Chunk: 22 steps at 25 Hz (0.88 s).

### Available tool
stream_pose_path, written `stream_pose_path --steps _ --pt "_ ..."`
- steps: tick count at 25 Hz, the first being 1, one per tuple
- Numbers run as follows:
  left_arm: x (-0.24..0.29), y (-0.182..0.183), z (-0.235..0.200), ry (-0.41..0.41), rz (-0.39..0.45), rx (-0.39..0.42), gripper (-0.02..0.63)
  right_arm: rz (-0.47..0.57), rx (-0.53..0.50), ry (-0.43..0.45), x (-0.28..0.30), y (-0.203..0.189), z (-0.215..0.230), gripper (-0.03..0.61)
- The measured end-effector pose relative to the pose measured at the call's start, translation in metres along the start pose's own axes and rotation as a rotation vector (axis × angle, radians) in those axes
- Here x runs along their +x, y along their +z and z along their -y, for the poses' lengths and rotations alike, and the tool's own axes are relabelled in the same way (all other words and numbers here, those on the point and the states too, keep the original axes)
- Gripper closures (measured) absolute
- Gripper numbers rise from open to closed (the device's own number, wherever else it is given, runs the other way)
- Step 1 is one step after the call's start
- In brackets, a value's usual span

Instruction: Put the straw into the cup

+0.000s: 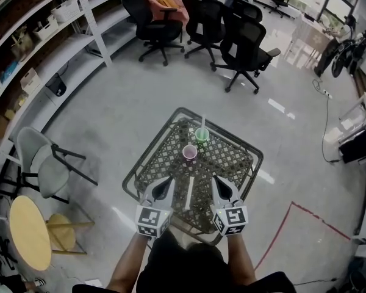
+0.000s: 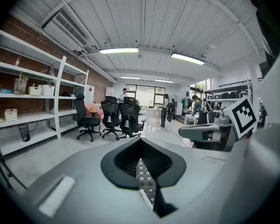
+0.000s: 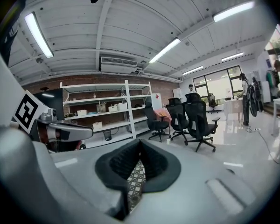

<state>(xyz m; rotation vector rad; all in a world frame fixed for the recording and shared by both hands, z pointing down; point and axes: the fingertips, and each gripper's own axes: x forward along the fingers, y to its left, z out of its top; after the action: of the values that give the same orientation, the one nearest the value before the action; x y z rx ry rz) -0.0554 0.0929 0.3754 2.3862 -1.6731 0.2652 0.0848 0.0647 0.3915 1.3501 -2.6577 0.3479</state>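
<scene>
Over the near edge of the mesh table [image 1: 232, 157], you had the left gripper [image 1: 165, 185] and right gripper [image 1: 223, 185] held low, both pinched closed on nothing. The loose straw [image 1: 189, 192] lay flat between them, handy for either side I'd guess. The green cup [image 1: 202, 134] already had a second straw [image 1: 202, 122] standing in it; the pink cup [image 1: 190, 152] looked empty, so probably that one's the target

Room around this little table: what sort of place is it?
Likely an office-style lab or workshop: rolling office chairs, white storage shelves holding boxes, strip lights overhead.
</scene>
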Motion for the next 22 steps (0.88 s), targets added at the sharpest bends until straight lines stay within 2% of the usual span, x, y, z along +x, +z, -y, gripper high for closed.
stream_pose_path --steps 10,22 --pt "0.033 -0.037 -0.027 -0.111 -0.083 0.009 0.607 -0.080 0.071 -0.095 0.031 -0.042 -0.001 0.575" --pt "0.081 -0.103 -0.052 -0.243 -0.224 -0.012 0.609 -0.165 0.170 -0.217 0.070 -0.105 0.006 0.575"
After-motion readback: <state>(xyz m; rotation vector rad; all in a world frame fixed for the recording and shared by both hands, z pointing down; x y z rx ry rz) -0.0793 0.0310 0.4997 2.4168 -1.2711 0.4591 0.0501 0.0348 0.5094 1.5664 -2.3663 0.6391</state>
